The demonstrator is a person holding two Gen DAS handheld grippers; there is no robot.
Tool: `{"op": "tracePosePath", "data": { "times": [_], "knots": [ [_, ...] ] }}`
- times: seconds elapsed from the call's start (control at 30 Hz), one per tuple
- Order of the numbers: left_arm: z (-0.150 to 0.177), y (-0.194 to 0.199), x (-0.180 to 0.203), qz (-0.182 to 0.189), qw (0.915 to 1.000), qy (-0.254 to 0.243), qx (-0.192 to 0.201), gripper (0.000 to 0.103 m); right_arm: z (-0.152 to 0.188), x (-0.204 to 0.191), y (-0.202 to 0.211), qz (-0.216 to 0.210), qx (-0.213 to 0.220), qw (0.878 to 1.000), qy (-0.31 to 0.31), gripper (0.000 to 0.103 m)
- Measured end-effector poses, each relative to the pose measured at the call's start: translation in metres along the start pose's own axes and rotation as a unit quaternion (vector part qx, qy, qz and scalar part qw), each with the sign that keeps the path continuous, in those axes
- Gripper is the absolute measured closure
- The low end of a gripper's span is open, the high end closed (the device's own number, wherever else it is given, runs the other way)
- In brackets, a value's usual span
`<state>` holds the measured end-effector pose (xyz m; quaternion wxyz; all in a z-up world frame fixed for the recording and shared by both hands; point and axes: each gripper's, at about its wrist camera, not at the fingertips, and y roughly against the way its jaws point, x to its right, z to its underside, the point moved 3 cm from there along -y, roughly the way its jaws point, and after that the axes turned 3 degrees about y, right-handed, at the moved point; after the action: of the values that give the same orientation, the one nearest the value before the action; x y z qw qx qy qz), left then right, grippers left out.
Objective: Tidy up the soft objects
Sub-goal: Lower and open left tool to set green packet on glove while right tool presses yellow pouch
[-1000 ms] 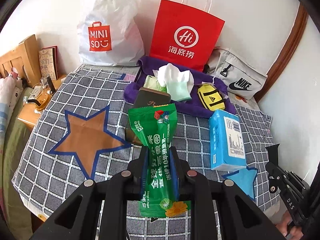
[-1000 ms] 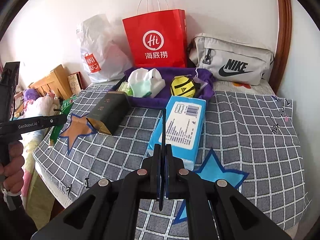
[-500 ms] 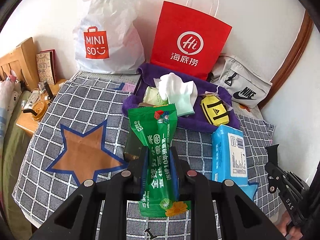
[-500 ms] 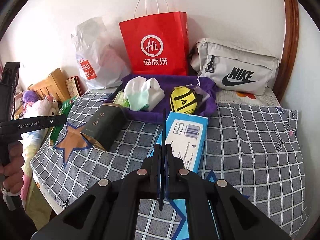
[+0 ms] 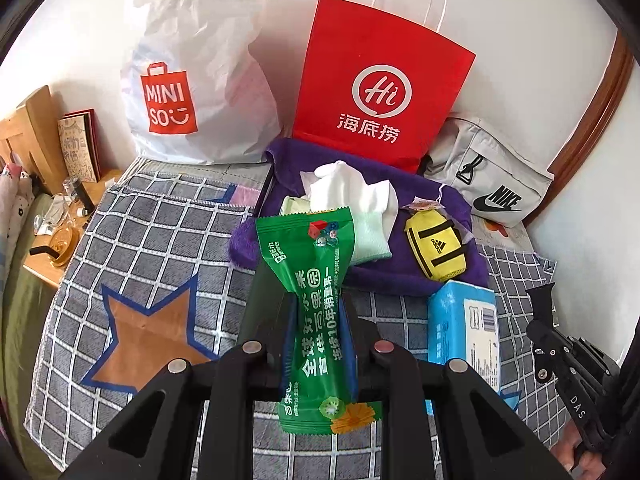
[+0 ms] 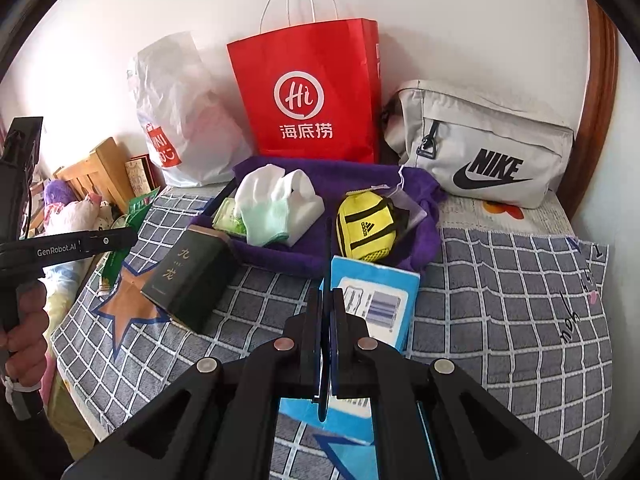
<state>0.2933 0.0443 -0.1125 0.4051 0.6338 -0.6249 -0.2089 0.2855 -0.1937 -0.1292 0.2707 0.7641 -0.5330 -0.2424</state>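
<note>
My left gripper [image 5: 318, 304] is shut on a green snack packet [image 5: 316, 264], which stands upright between its pads, above the near edge of a purple cloth [image 5: 400, 280]. On that cloth lie white gloves [image 5: 352, 196], a pale green pack [image 6: 228, 220] and a small yellow bag [image 5: 436, 248]. A blue tissue pack [image 6: 376, 292] lies on the checked blanket just below and ahead of my right gripper [image 6: 327, 296], which is shut with nothing in it. A dark box [image 6: 188, 276] lies left of the tissue pack; the packet hides it in the left wrist view.
A red paper bag [image 5: 380, 92], a white plastic bag [image 5: 192, 80] and a grey sports bag [image 6: 480, 152] stand against the wall behind the cloth. The checked blanket [image 5: 160, 240] bears a brown star. A wooden bedside table [image 5: 60, 240] with small items is at the left.
Both grippers have moved forward toward the purple cloth, so its items look nearer. The dark box has slipped behind the packet in the left wrist view. Both grips are unchanged.
</note>
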Motion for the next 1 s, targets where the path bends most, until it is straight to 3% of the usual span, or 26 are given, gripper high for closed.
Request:
{"op": "tracePosePath", "data": {
  "times": [0.5, 1.0],
  "knots": [
    [-0.055, -0.060, 0.004, 0.022, 0.9995, 0.009, -0.019, 0.083, -0.045, 0.027, -0.059, 0.010, -0.004, 1.000, 0.004, 0.100],
    [-0.096, -0.123, 0.013, 0.041, 0.9982, 0.011, -0.043, 0.082, -0.074, 0.059, -0.124, 0.021, -0.038, 0.999, 0.001, 0.099]
  ]
}}
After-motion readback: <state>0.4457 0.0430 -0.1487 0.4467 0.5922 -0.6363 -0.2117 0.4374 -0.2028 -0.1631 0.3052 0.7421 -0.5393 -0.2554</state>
